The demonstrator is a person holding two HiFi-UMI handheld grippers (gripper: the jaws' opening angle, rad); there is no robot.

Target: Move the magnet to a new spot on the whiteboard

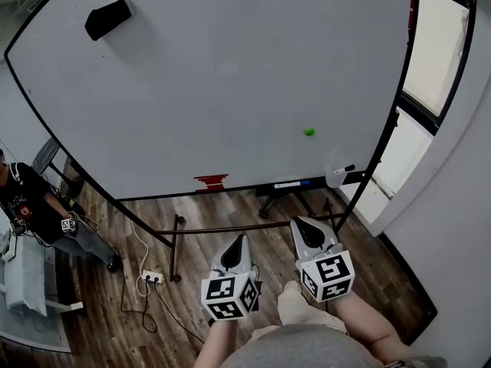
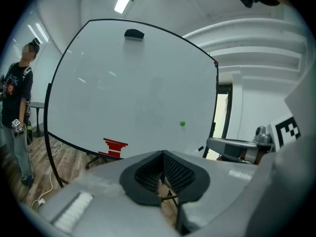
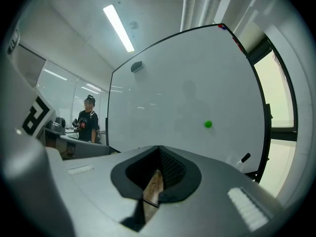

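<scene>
Green magnet (image 1: 309, 132) and black eraser (image 1: 107, 18) cling to whiteboard (image 1: 230, 75); left tongs (image 1: 241, 238) and right tongs (image 1: 300, 221) closed, empty.

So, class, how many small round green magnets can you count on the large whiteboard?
1. The small round green magnet sits on the lower right part of the large whiteboard, far from the black eraser at its upper left. The board face is in full view, so none seems hidden.

wood floor (image 1: 383, 282), window (image 1: 433, 48), ceiling light (image 3: 118, 27)
</scene>
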